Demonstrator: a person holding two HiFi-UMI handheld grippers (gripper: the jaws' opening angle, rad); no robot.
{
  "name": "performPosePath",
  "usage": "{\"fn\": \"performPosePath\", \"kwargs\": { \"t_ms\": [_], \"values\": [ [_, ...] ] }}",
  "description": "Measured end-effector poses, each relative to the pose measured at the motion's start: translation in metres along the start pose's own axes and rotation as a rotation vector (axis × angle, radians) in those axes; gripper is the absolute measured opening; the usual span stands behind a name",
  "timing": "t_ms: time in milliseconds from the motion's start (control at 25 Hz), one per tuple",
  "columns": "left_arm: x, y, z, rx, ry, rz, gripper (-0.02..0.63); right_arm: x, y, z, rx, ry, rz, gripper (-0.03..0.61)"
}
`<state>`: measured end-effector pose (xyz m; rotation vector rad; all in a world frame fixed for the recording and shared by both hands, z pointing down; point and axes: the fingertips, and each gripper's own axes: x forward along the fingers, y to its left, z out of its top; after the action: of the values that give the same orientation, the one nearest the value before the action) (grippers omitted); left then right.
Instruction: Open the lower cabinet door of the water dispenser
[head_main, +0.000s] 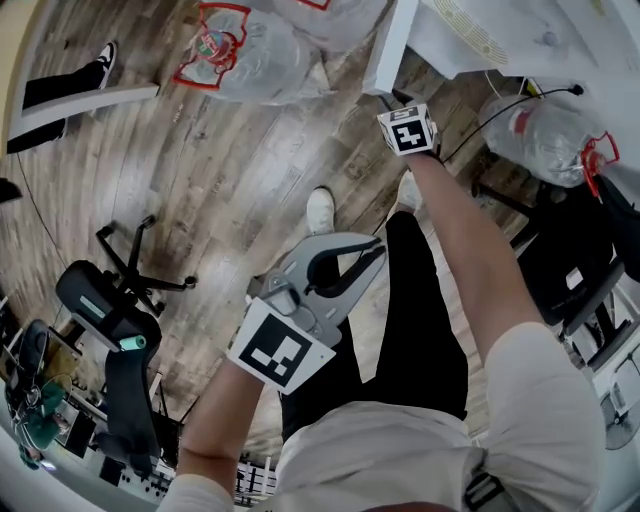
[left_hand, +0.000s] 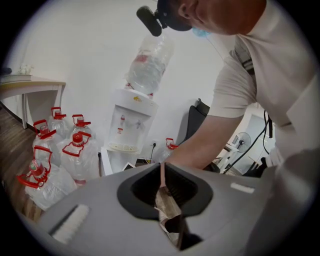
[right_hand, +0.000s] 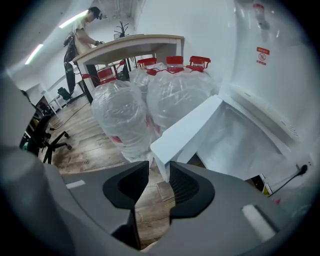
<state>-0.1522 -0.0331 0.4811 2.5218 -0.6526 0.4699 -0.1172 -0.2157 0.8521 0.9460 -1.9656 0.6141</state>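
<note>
The white water dispenser (left_hand: 132, 125) stands against the wall with a bottle (left_hand: 150, 60) on top. Its lower cabinet door (right_hand: 190, 127) is swung out, and the bare white inside of the cabinet (right_hand: 240, 140) shows behind it. My right gripper (right_hand: 159, 172) is closed on the door's free edge, which sits between the two pads. From the head view the door (head_main: 392, 45) is a white panel at the top, with my right gripper (head_main: 390, 100) just below it. My left gripper (head_main: 372, 255) hangs over the floor by the person's legs, shut and holding nothing.
Several clear water bottles with red caps (right_hand: 125, 115) stand on the wooden floor beside the door, and another bottle (head_main: 545, 135) lies to the right. A black cable (head_main: 500, 110) runs near the dispenser. An office chair (head_main: 110, 310) stands at the left. A table (right_hand: 130, 45) and a person (right_hand: 82, 30) are further back.
</note>
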Motion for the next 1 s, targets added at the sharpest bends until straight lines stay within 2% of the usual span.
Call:
{"fn": "performPosePath", "kwargs": {
  "t_ms": [680,1000],
  "values": [
    [-0.063,0.032,-0.032,-0.072,-0.061,0.11,0.061,0.044,0.056,0.067,-0.072,-0.022,0.024,0.13],
    [-0.079,0.038,-0.042,-0.087,-0.08,0.13,0.061,0.051,0.064,0.077,-0.091,-0.006,0.017,0.13]
  ]
}}
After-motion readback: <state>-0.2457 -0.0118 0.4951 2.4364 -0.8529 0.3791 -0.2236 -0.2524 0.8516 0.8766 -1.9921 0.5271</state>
